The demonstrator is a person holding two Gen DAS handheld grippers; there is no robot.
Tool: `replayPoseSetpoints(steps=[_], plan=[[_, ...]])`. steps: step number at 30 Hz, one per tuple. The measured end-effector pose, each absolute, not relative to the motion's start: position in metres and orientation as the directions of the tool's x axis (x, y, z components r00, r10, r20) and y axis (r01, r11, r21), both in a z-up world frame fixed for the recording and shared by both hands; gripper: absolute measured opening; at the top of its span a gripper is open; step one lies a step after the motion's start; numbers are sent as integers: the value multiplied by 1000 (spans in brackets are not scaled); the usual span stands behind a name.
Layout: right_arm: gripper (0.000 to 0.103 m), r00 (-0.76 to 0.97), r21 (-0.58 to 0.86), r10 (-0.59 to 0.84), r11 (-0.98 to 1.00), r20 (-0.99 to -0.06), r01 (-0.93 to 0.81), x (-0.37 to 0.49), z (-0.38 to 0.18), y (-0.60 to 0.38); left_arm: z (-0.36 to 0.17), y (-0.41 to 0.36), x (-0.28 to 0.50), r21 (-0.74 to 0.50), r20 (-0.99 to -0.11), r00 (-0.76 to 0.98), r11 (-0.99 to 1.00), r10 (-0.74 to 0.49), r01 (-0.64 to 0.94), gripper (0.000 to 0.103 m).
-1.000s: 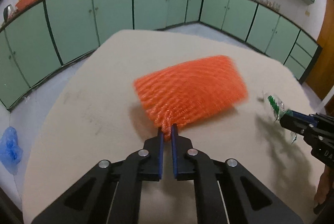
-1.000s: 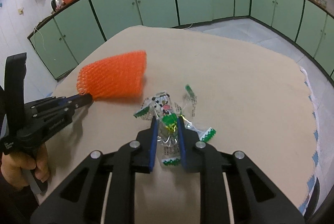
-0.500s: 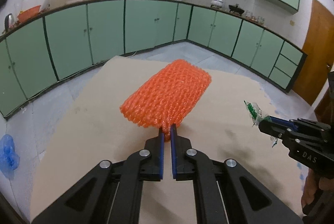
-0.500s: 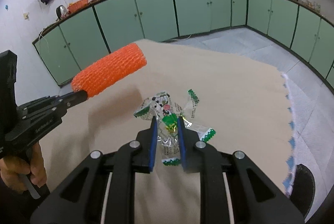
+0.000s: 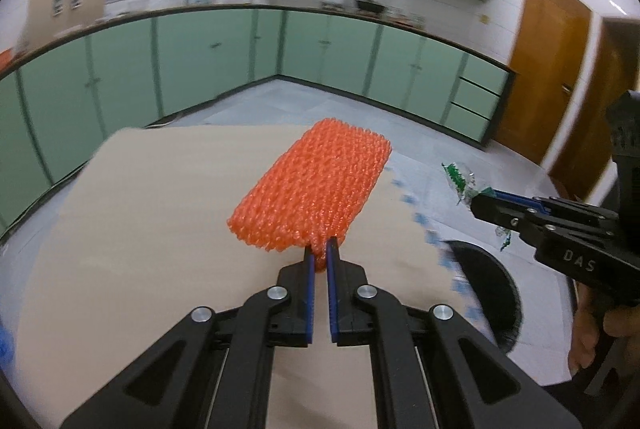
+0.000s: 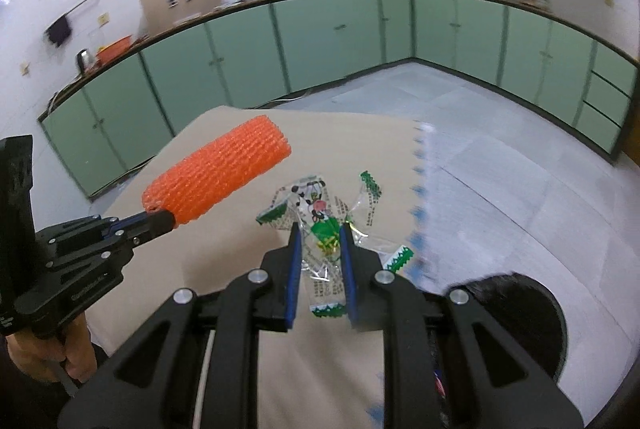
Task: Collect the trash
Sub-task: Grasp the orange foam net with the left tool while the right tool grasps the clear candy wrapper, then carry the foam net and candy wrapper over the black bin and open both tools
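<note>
Nearest in each wrist view are the jaws. The left gripper (image 5: 319, 256) is pinched almost fully together on one gathered corner of the orange foam net (image 5: 316, 197), which juts out ahead of it in the air above the beige surface (image 5: 160, 213). It looks very light, soft and springy, so a bunched edge is a sound place to grip. The right gripper (image 6: 319, 235) is clamped on the crumpled clear wrappers (image 6: 320, 225), gripped at their middle; they look thin, crinkly and slippery, and loose ends could slide out. Just beyond the surface's edge, low to the right, sits a dark round bin (image 6: 520, 313), probably the drop point.
</note>
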State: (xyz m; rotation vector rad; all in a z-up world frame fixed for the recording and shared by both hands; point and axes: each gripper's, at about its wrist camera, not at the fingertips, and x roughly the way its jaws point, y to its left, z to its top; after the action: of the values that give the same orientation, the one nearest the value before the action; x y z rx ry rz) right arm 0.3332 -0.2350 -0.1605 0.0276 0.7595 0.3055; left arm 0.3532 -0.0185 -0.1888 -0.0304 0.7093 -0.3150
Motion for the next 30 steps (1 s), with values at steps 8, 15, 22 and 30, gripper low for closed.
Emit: replayPoseSetpoints(steps=[8,15,22,30], plan=[[17,699,141,147,988,-700,-66,303,-192,-347,-194,-136,341,-125,-658,633,888,-407,442,5],[17,651,193,82,976,-755,101,296,-252,-433,-239,-241,343,-128,-737,505,826,-449,549,5],[27,612,224,44,950,-789,219,297,-303,-479,-289,-322,361,-98,-826,392,788,-405,607,7],[32,605,263,54,928,-794,263,296,-314,-497,-314,-350,379,-88,-860,354,790,-368,607,12]])
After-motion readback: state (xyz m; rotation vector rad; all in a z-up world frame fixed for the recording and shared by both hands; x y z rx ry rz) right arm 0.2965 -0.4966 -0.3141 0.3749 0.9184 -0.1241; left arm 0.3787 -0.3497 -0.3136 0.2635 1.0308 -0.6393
